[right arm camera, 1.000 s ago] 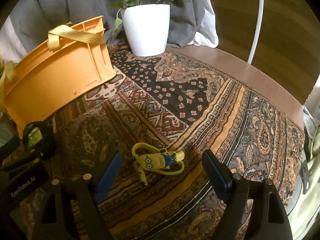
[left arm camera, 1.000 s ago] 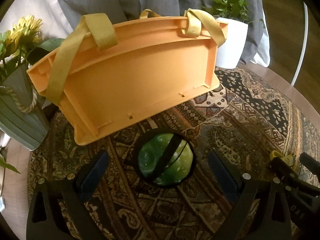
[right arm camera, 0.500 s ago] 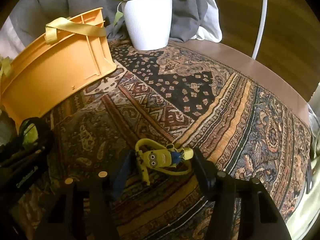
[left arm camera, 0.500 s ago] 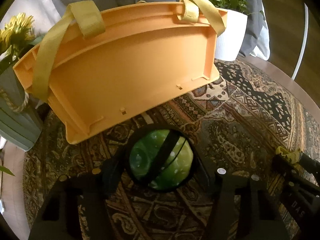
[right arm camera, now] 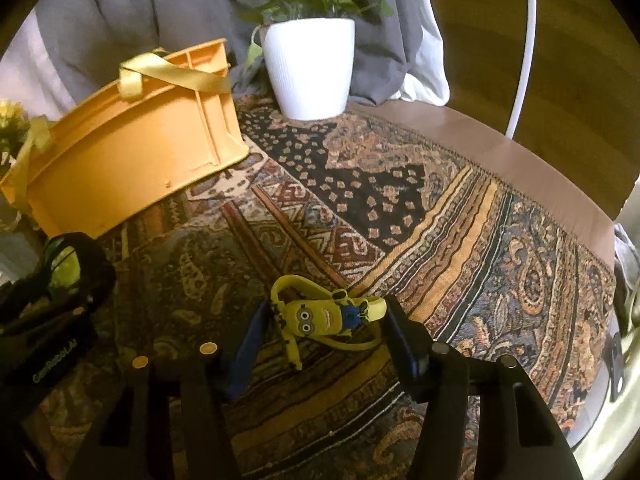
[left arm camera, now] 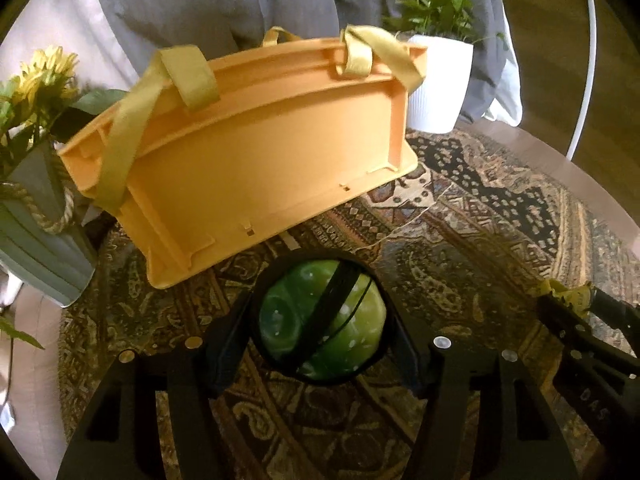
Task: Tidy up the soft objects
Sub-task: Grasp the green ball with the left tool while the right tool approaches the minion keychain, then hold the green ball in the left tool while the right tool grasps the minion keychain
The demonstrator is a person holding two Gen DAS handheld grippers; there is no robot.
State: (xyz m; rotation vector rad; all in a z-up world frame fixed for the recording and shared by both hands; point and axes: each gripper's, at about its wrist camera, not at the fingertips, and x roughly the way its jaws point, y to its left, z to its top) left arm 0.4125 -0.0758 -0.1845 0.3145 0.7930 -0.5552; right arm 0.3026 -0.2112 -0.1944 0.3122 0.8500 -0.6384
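Now both pairs of jaws, spread wide a second ago, are clenched: the left gripper (left arm camera: 322,326) on the green ball (left arm camera: 320,324) at lower centre, the right gripper (right arm camera: 324,320) on the minion toy (right arm camera: 320,316) at lower centre. Both objects are thus secured for transfer, presumably to the orange basket (left arm camera: 248,160) seen at upper left on the rug (right arm camera: 400,220).

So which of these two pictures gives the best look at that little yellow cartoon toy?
The right wrist view: the yellow toy sits front and centre between the right gripper fingers, face visible. The left wrist view shows only a yellow scrap at its right edge.
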